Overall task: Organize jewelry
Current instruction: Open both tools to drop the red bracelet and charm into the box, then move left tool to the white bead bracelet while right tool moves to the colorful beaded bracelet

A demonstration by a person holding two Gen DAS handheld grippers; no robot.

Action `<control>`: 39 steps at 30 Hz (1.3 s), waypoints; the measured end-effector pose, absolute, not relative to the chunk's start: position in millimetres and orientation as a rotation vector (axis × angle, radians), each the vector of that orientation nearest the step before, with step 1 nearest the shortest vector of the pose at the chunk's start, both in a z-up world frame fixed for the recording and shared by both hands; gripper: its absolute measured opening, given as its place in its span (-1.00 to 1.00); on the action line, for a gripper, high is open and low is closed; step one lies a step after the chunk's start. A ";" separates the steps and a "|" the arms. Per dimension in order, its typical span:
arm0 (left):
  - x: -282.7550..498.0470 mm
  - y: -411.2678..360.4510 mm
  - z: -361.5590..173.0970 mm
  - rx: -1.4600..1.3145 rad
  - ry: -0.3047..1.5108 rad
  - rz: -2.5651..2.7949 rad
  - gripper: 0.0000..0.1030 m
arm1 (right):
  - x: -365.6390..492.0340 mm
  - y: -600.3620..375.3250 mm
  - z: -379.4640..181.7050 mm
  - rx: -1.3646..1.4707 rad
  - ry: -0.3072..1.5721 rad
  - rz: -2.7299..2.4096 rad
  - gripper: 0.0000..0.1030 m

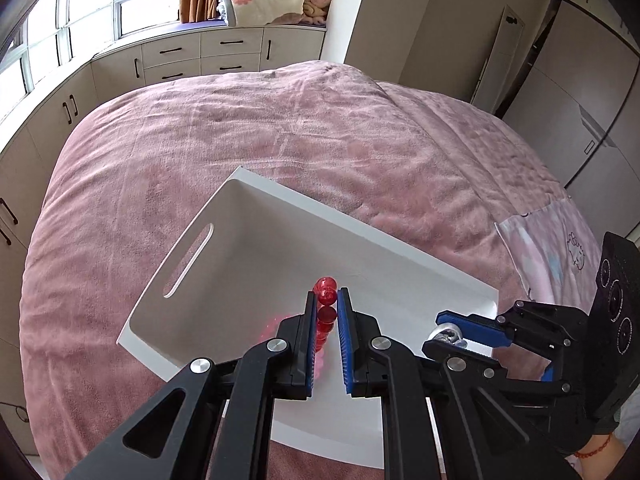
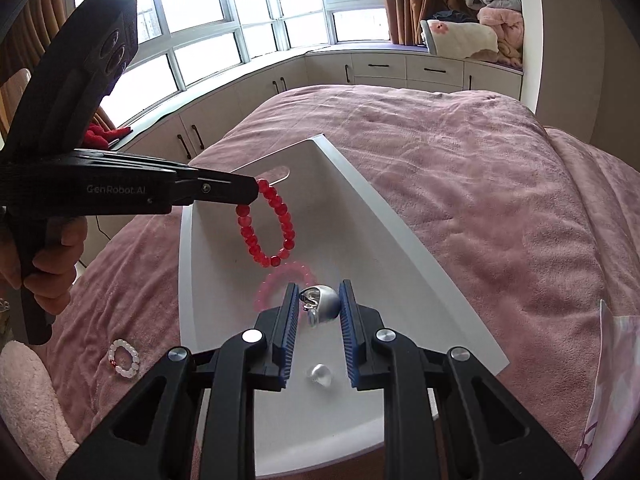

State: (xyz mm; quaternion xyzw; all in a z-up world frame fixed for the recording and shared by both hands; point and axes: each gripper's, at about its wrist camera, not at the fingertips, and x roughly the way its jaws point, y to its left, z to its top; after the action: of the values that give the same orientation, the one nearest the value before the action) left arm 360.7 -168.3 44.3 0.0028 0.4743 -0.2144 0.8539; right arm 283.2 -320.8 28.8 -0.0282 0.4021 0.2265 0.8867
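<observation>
Dangling from the tips of the left gripper (image 1: 329,300), whose jaws are pinched on a few beads, the red beaded bracelet (image 2: 266,222) hangs as a limp loop above the white tray (image 2: 384,216); it looks light, floppy and smooth, so it likely swings and is best held across two or three beads. Between the jaws of the right gripper (image 2: 320,302), clamped over the tray, sits a small silver metal piece (image 2: 326,300), probably hard, slick and apt to twist. A white beaded bracelet (image 2: 124,359) lies on the pink bedspread (image 2: 480,184), left of those jaws.
</observation>
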 end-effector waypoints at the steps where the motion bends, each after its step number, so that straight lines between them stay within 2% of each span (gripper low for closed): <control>1: 366.7 -169.2 39.4 0.006 1.006 -0.442 -0.71 | 287.0 -319.6 24.6 -0.063 0.848 0.468 -0.59; 10: 400.0 -173.0 3.9 0.080 1.069 -0.358 -0.69 | 302.3 -308.7 11.3 -0.065 0.879 0.472 -0.57; 11: 401.9 -173.2 1.3 0.093 1.069 -0.345 -0.64 | 303.3 -308.2 11.9 -0.065 0.878 0.471 -0.57; 13: 403.2 -174.4 -1.9 0.136 1.062 -0.311 -0.26 | 304.4 -308.4 13.8 -0.063 0.874 0.470 -0.56; 15: 401.4 -173.6 -0.6 0.166 1.048 -0.300 -0.19 | 303.3 -307.2 17.3 -0.067 0.866 0.470 -0.55; 16: 399.3 -172.7 1.6 0.176 1.038 -0.299 -0.04 | 302.3 -306.8 20.2 -0.068 0.861 0.469 -0.55; 21: 374.2 -159.2 29.2 0.192 0.920 -0.278 0.35 | 286.6 -306.0 42.0 -0.070 0.799 0.473 -0.20; 24: 353.7 -147.5 49.3 0.197 0.849 -0.274 0.43 | 271.9 -305.2 55.8 -0.074 0.762 0.478 -0.15; 25: 346.0 -143.5 55.7 0.201 0.827 -0.270 0.52 | 266.6 -304.8 60.3 -0.072 0.751 0.483 -0.13; 31: 290.1 -117.5 86.7 0.246 0.699 -0.257 0.74 | 231.3 -298.1 84.5 -0.075 0.681 0.501 0.09; 39: 211.8 -73.6 96.5 0.250 0.617 -0.196 0.80 | 179.4 -268.0 106.2 -0.113 0.599 0.566 0.25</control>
State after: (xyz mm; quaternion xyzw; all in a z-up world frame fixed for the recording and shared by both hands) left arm 211.8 -73.6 96.5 0.1226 0.3024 -0.0959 0.9404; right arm 179.4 -268.0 106.2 -0.0551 0.2907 0.2751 0.9147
